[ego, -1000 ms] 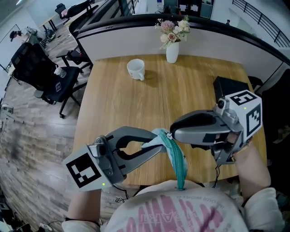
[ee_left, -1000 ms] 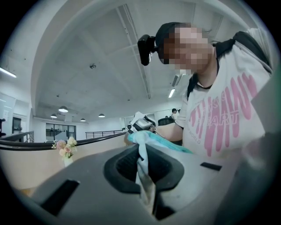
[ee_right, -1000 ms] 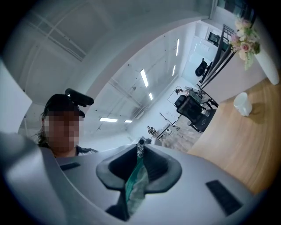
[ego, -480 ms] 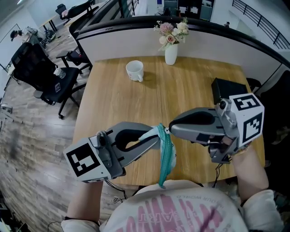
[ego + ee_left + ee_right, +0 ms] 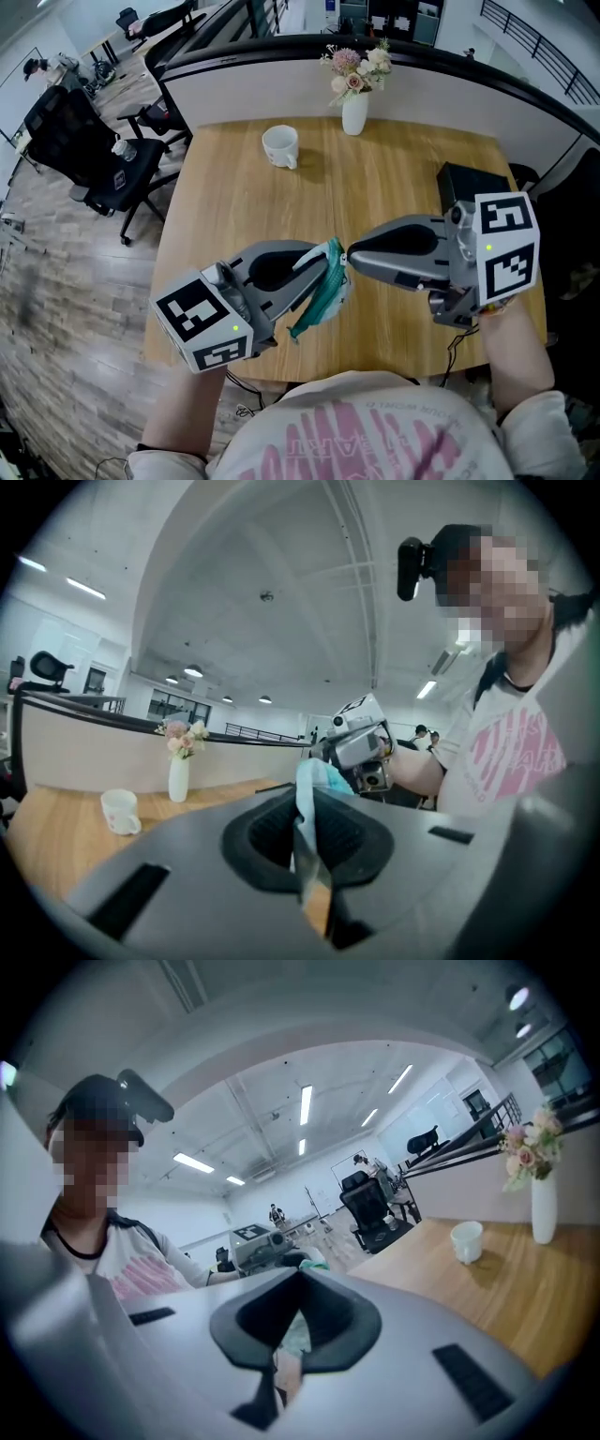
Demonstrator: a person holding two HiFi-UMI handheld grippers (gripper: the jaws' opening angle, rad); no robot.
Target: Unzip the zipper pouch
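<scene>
One limp, crumpled teal fabric pouch (image 5: 324, 283)

I can read no text from here; the pink lettering on the person's shirt (image 5: 375, 448) is too distorted to make out.

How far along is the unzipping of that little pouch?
Done: the pouch is lifted off the table, pinched in the left gripper. In hand: the right gripper is shut on its top edge, probably where the zipper starts. Left: sliding it open; no opening shows yet.
</scene>
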